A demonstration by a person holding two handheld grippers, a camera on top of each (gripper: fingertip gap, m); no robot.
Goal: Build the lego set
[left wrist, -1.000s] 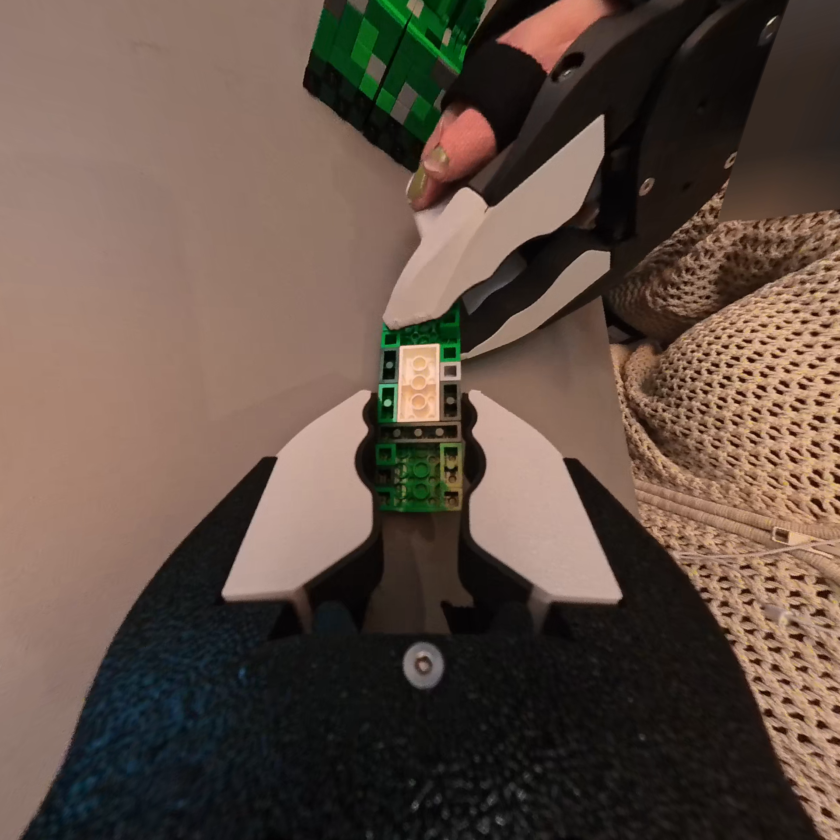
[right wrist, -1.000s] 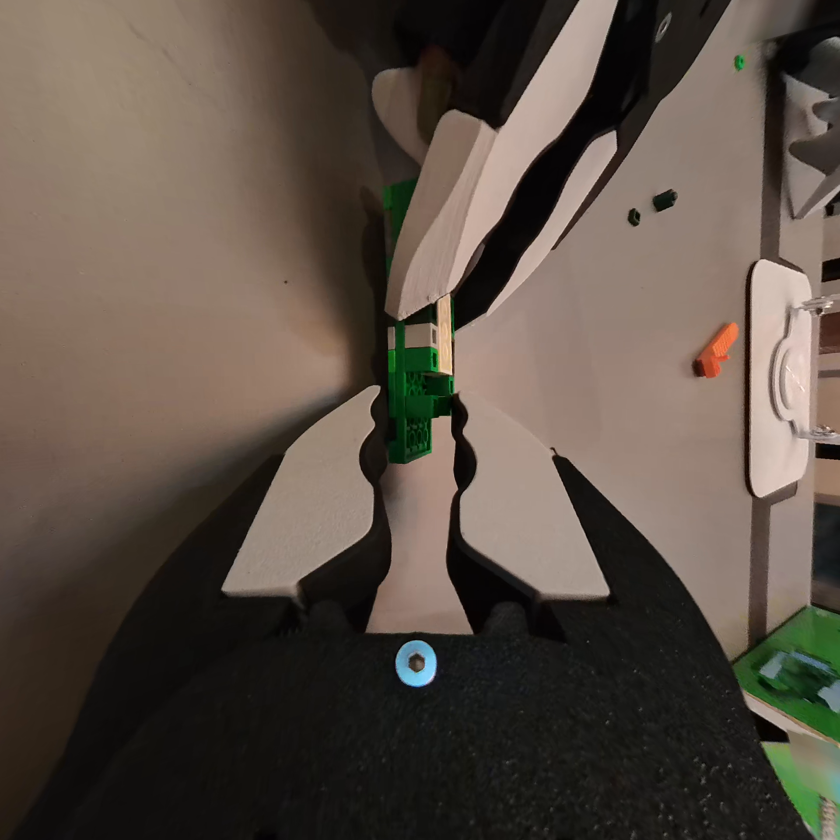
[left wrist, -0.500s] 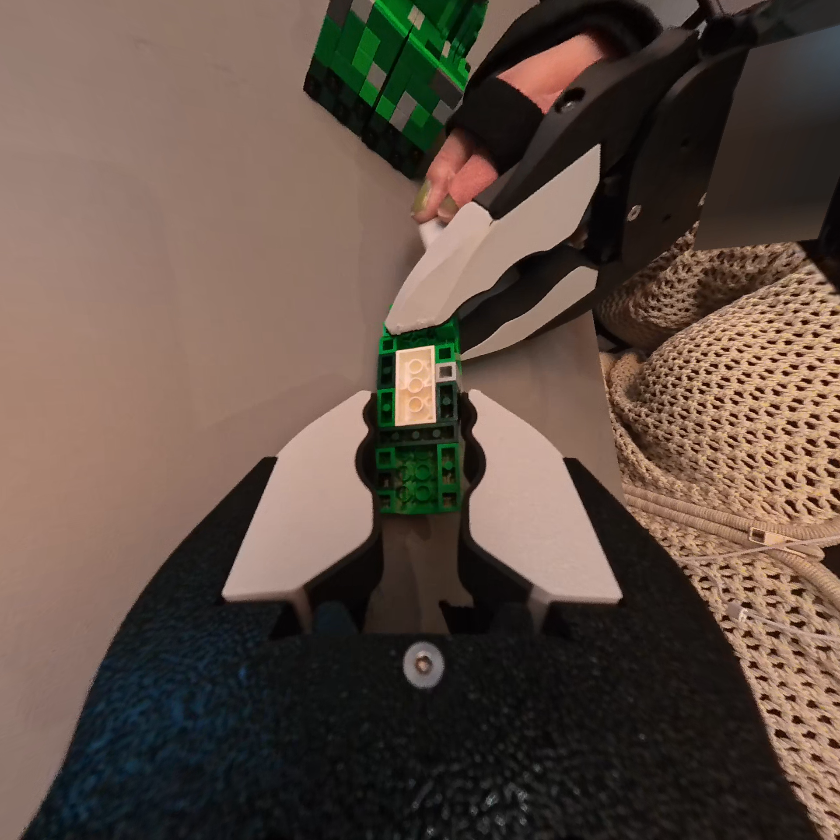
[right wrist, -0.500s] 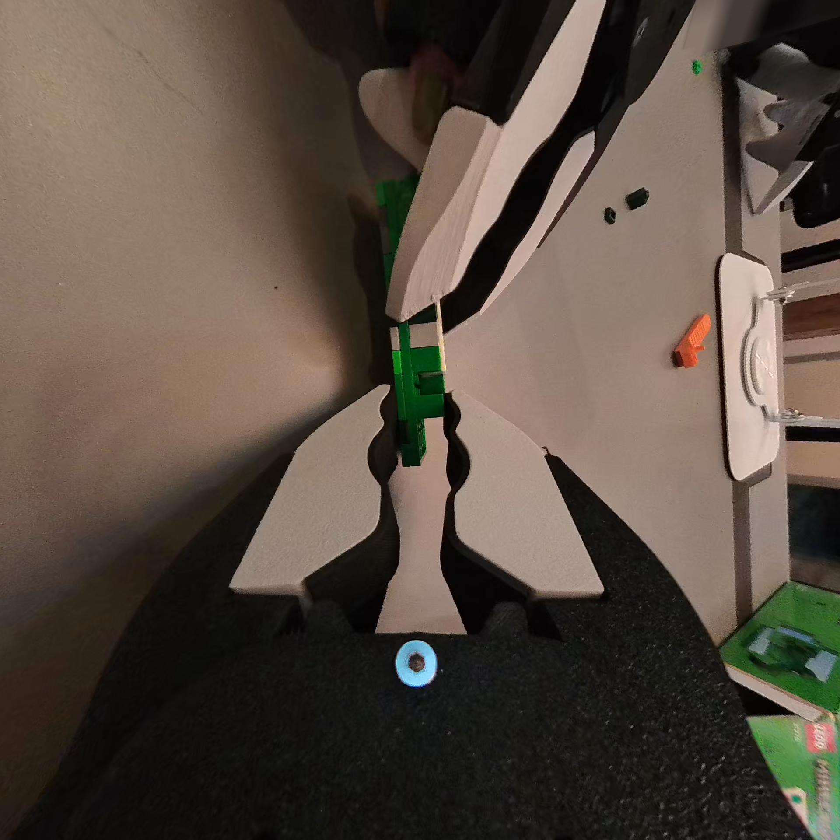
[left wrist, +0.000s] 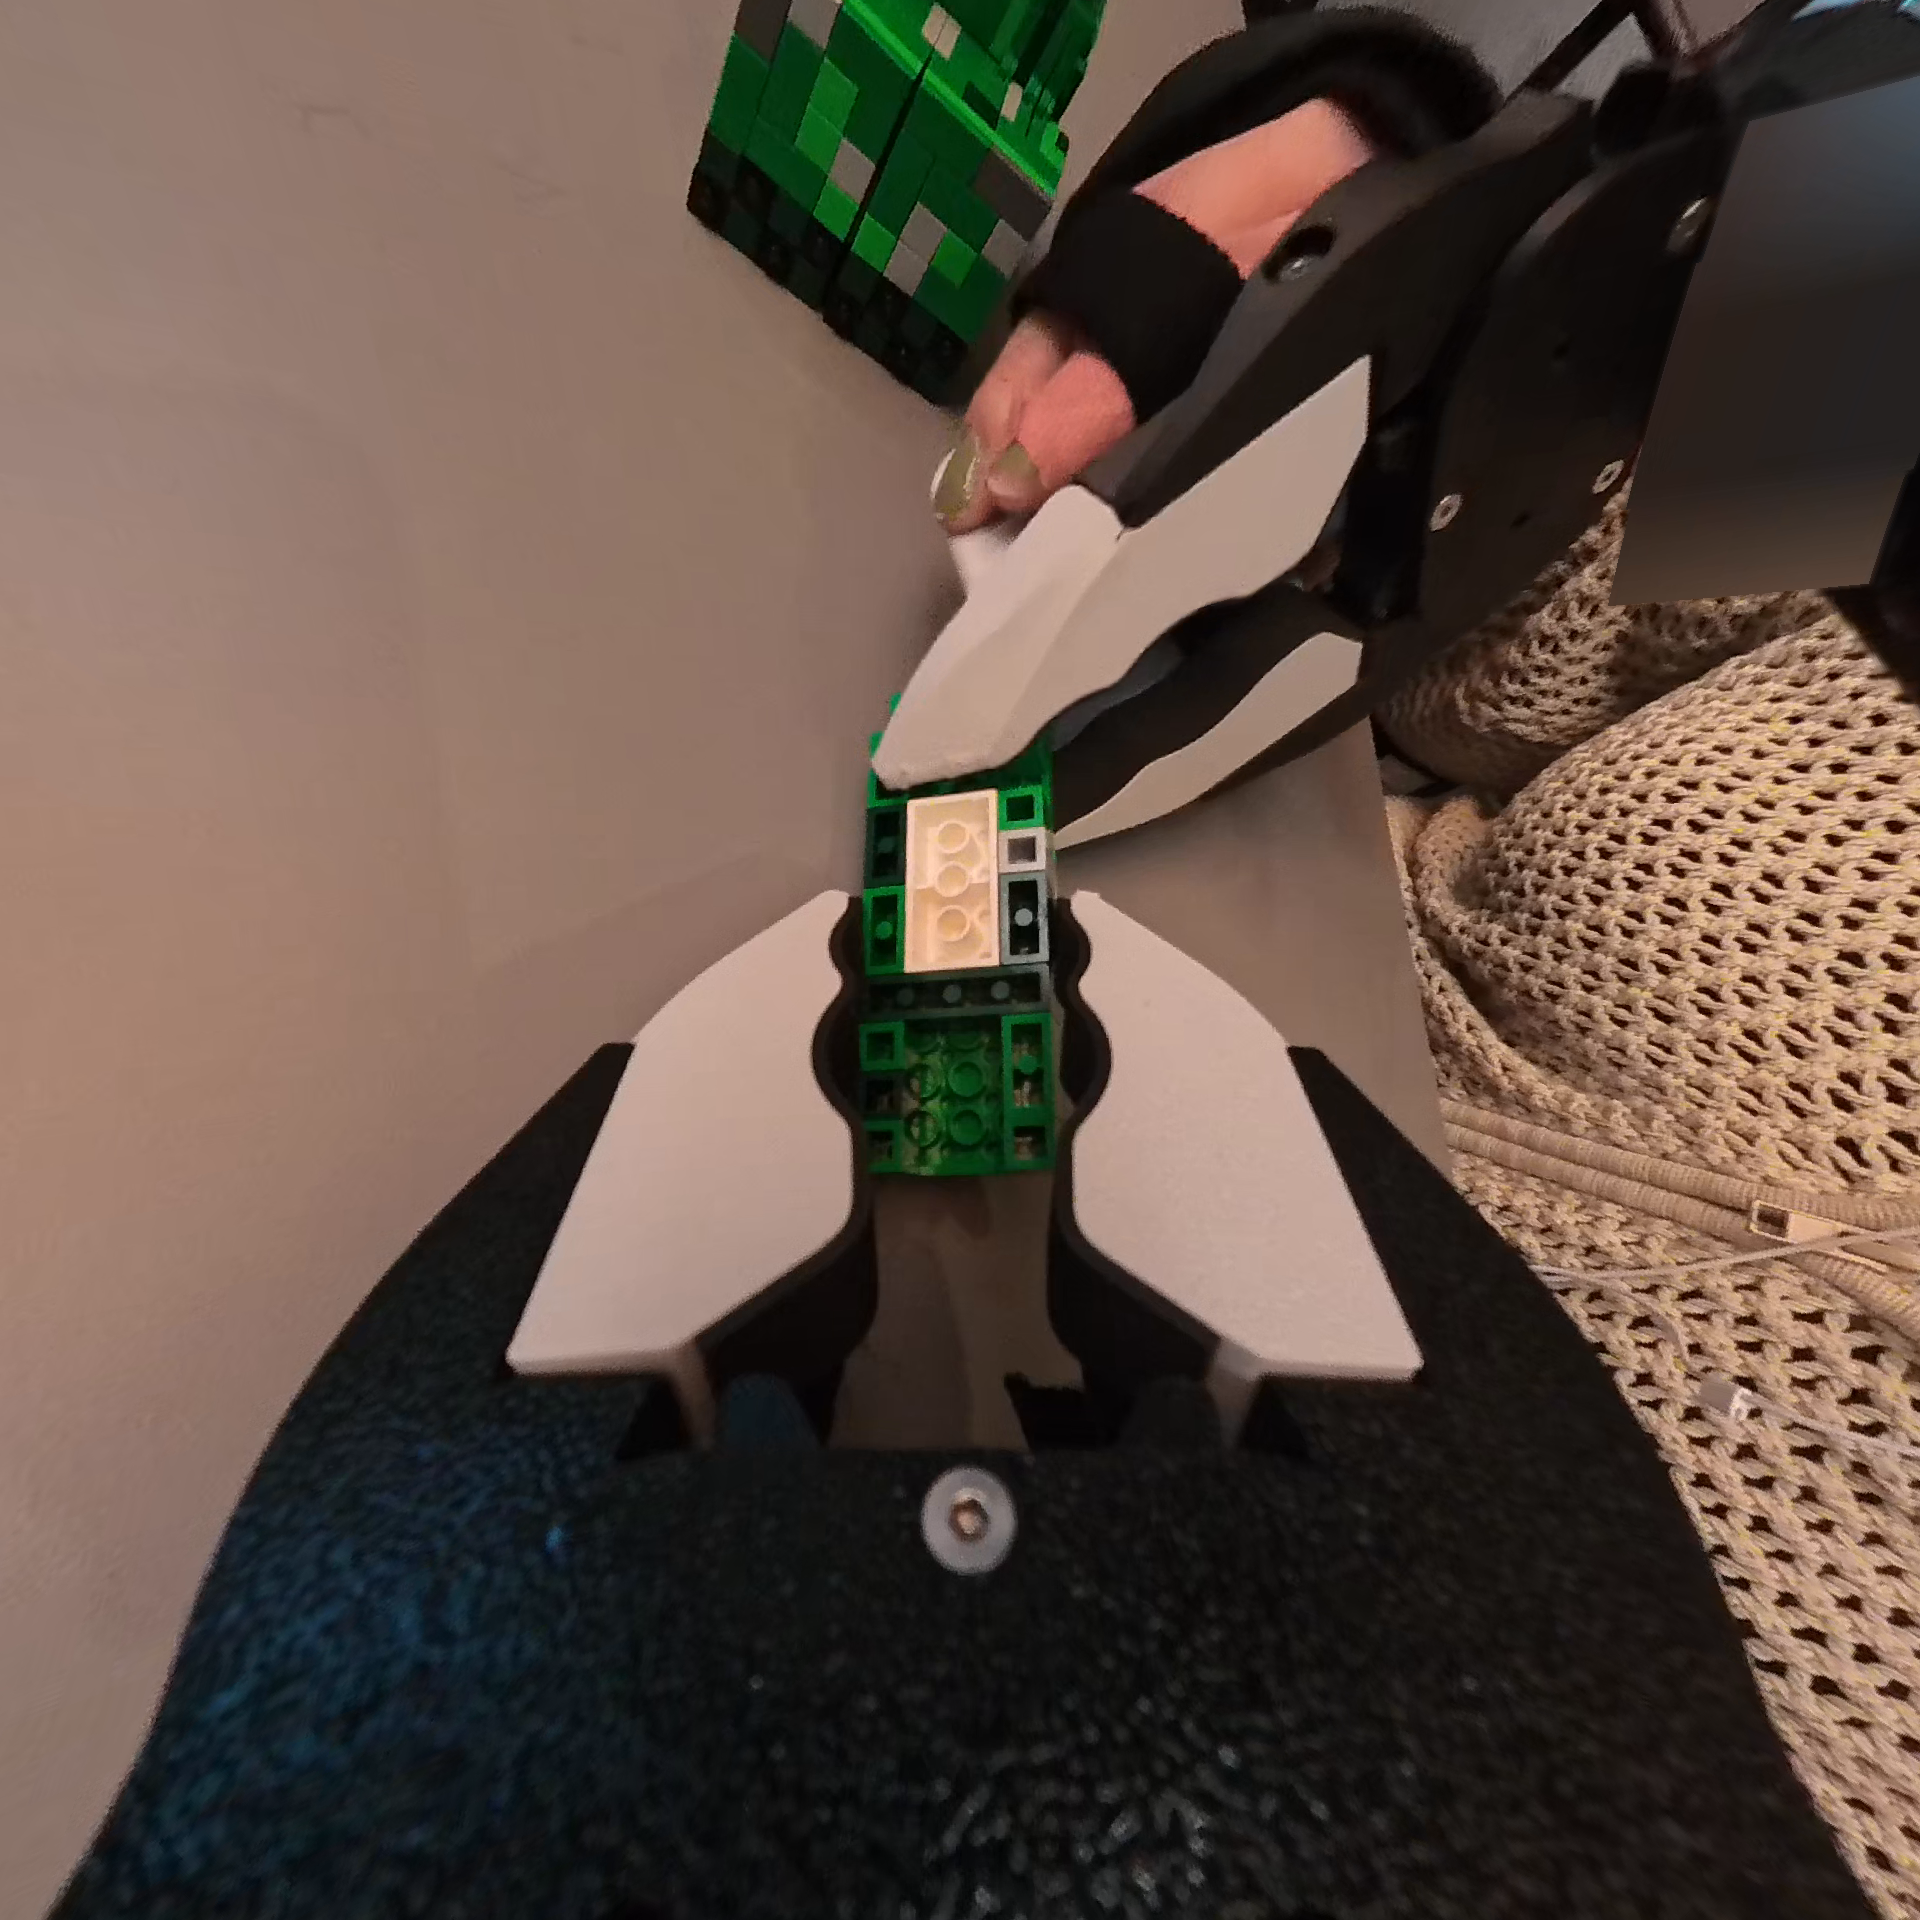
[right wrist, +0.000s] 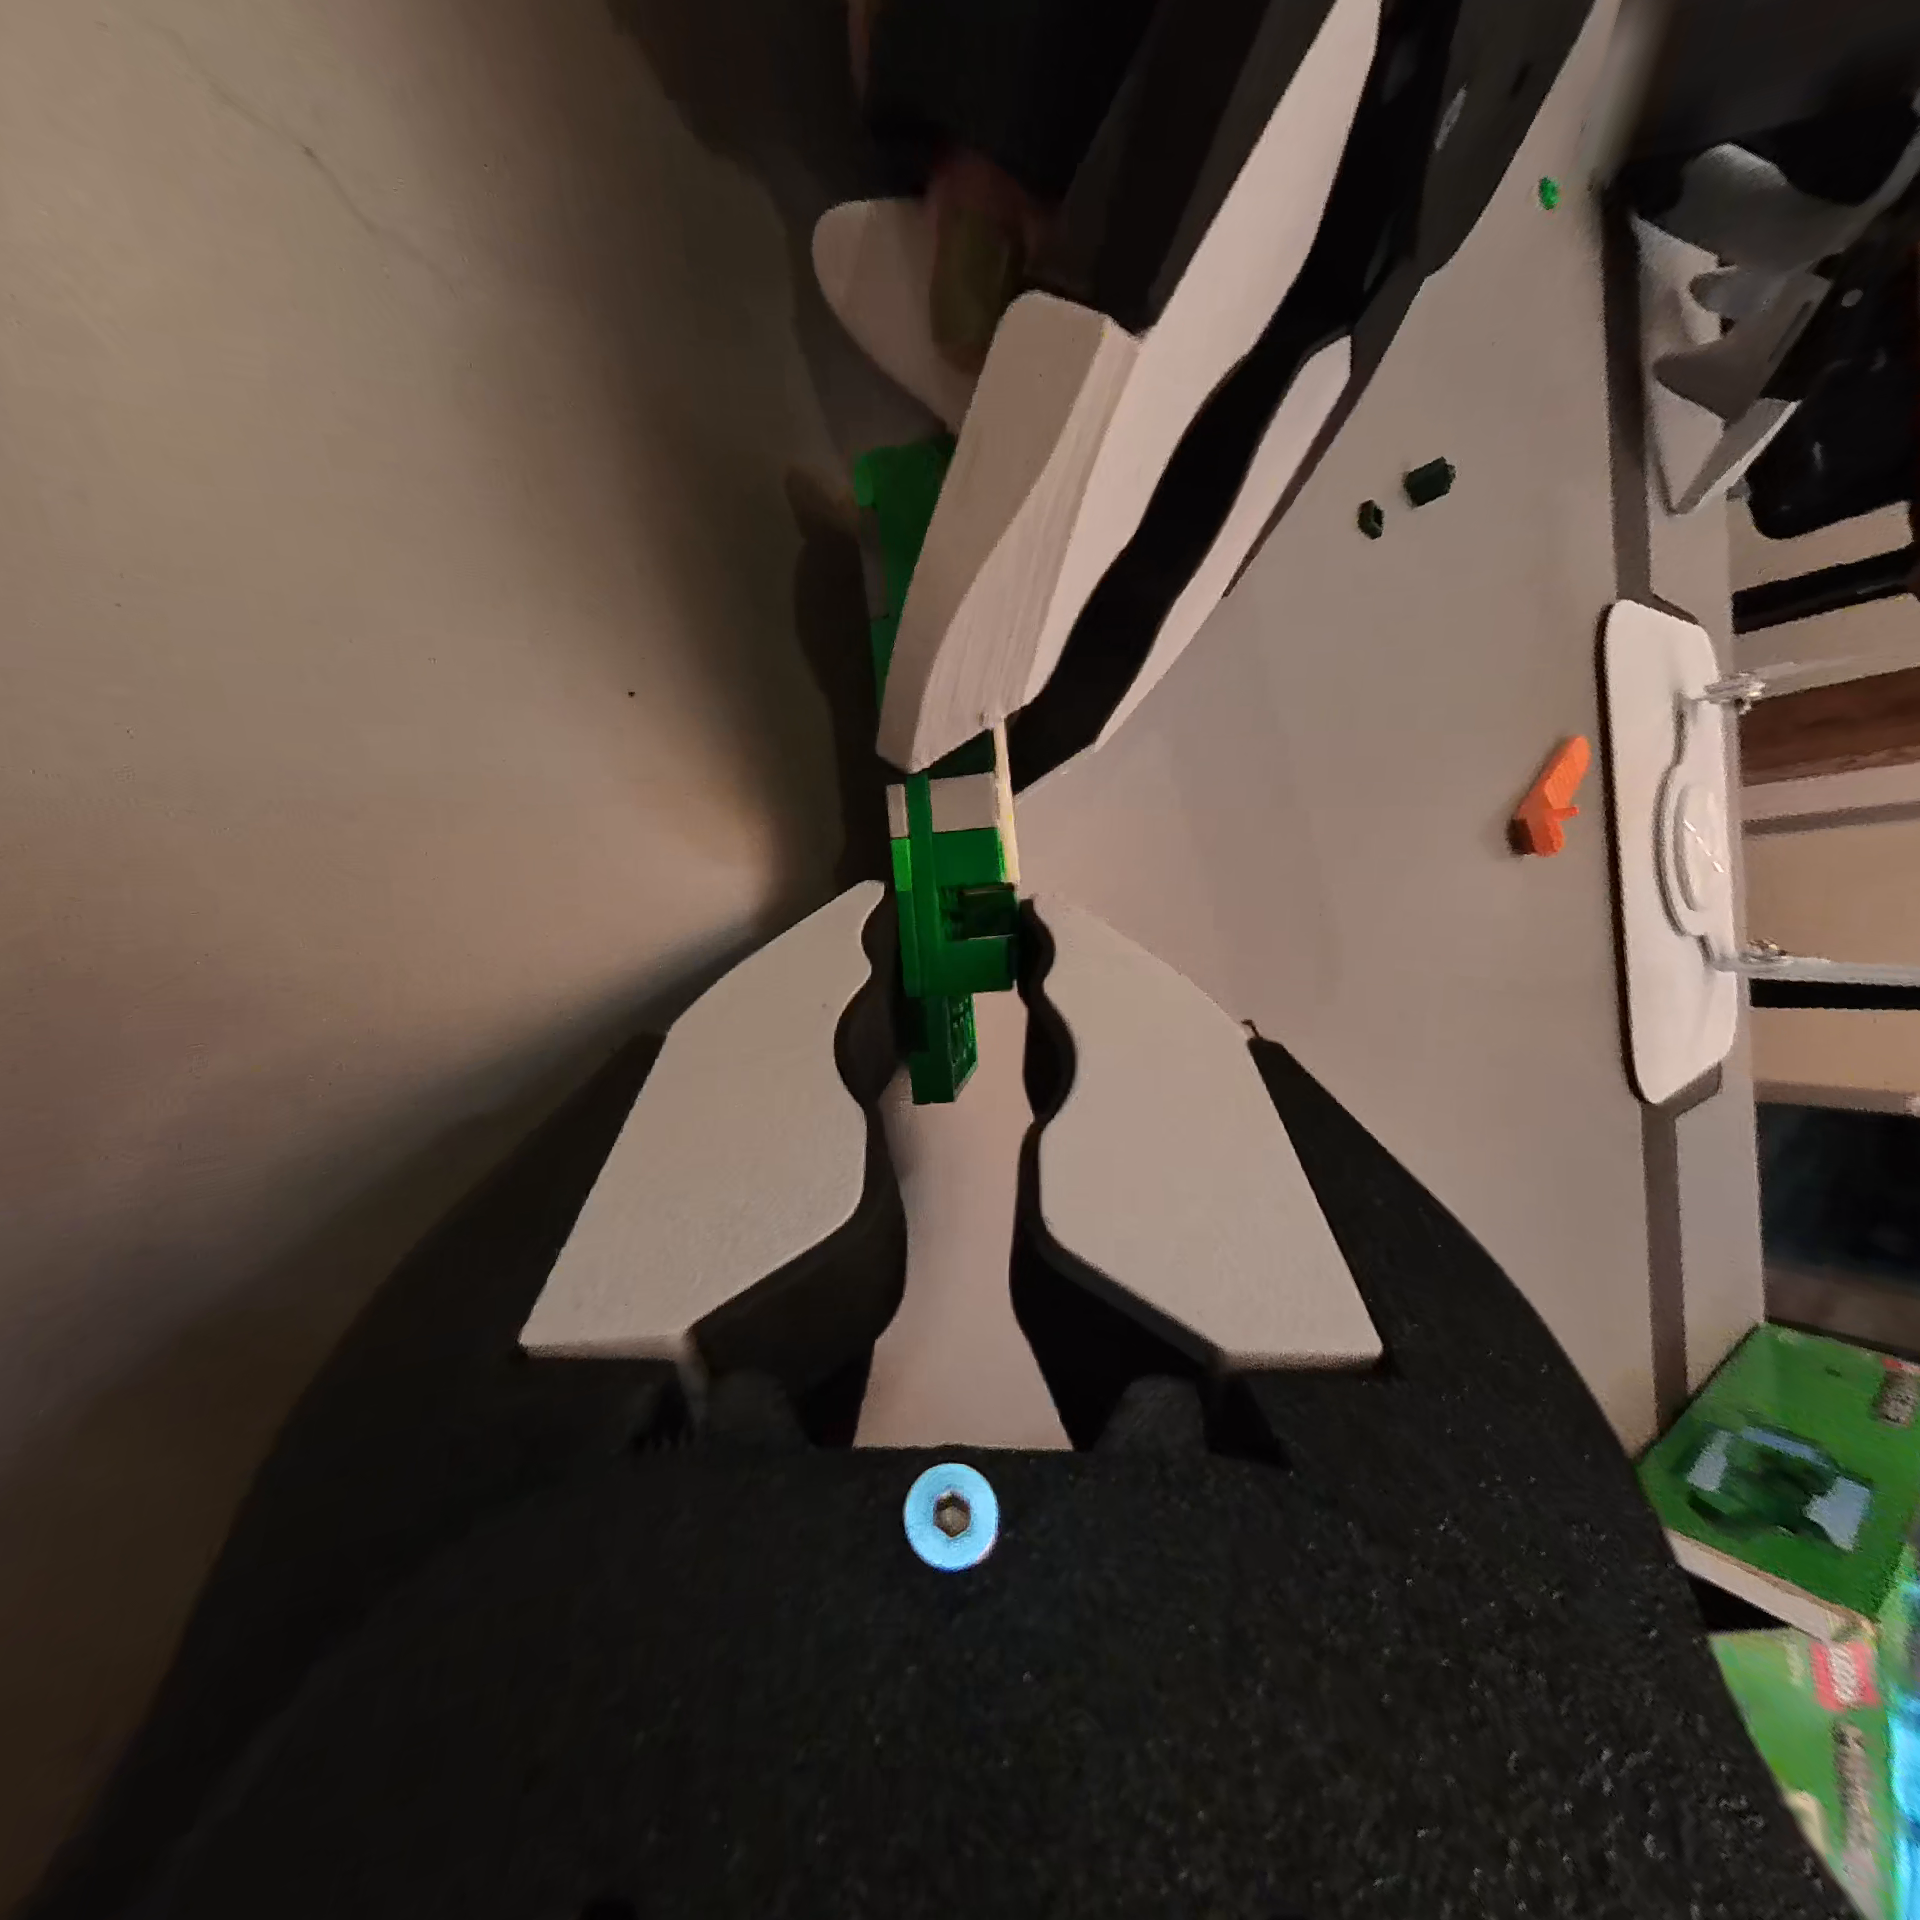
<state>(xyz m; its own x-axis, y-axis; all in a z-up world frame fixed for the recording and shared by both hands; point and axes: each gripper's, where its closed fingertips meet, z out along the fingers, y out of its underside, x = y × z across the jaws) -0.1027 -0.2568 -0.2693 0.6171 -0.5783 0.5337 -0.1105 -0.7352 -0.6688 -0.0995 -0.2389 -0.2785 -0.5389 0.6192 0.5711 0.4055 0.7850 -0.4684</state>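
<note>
A green lego assembly (left wrist: 961, 1101) with a white brick (left wrist: 951, 899) on its face is held above the grey table between both grippers. My left gripper (left wrist: 961, 935) is shut on its near end, fingers on its two sides. My right gripper (left wrist: 997, 795) comes in from the upper right and is shut on its far end. In the right wrist view the assembly (right wrist: 940, 966) shows edge-on in my right gripper (right wrist: 956, 914), and the left gripper (right wrist: 992, 753) clamps the other end from above.
A larger green, grey and black lego build (left wrist: 883, 177) stands at the back. A gloved hand (left wrist: 1049, 416) holds the right gripper; a beige knit sleeve (left wrist: 1662, 987) lies on the right. An orange piece (right wrist: 1553, 800), small dark pieces (right wrist: 1429, 480), a white plate (right wrist: 1673, 862) and a green booklet (right wrist: 1787, 1486) lie at the table's right. My left and right fingertips are right by each other. The orange piece (right wrist: 1553, 800) is about 25 centimeters from both grippers' fingertips.
In the right wrist view the assembly has turned from showing its studded face to edge-on. Both grippers keep their hold; the right gripper and hand have shifted slightly.
</note>
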